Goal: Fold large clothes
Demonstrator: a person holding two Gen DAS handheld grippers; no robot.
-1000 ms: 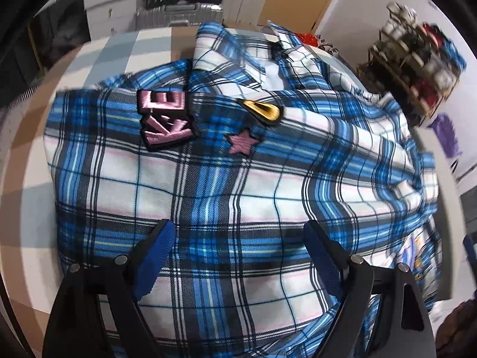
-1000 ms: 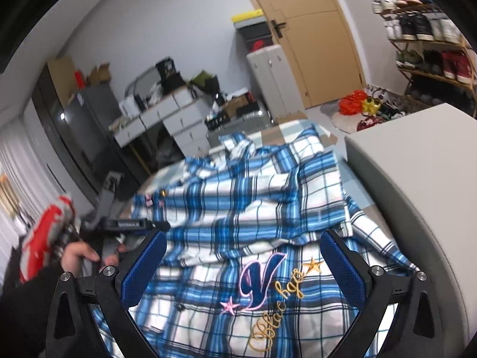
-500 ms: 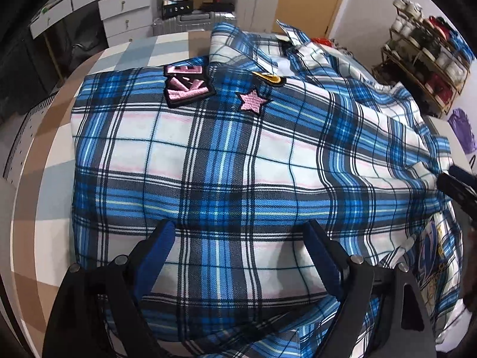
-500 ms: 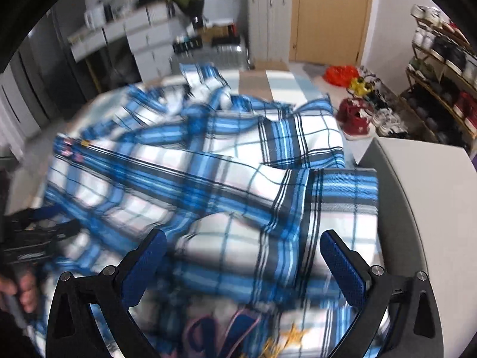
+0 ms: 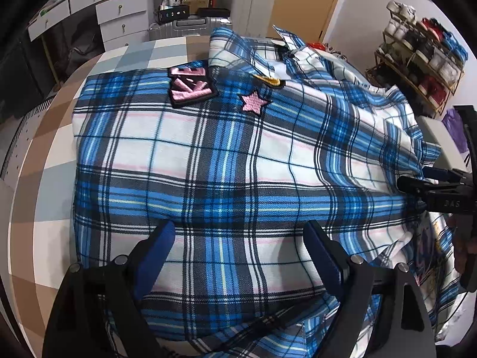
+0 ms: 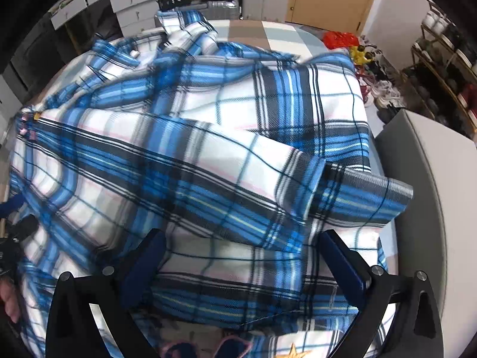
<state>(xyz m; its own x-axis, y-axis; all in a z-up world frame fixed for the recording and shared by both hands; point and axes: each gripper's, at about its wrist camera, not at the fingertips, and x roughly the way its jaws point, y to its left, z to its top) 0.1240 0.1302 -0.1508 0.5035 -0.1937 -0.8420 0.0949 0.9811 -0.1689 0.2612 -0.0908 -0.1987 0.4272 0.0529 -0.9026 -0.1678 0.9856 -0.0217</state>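
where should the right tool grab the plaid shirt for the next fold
Probably the sleeve cuff of the plaid shirt: it juts out flat toward the grey box as a loose edge. Bring the right tool in from the right, pinching across it.

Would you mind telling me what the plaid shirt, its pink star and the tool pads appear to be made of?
Shirt: woven cloth, probably cotton flannel, matte; diagonal twill weave visible. Pink star: embroidered patch, stitched dark border. Pads: blue, likely rubber or textured plastic.

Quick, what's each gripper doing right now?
Left gripper: open, over the blue and white plaid flannel shirt, gripping nothing.
Right gripper: open, gripping nothing.
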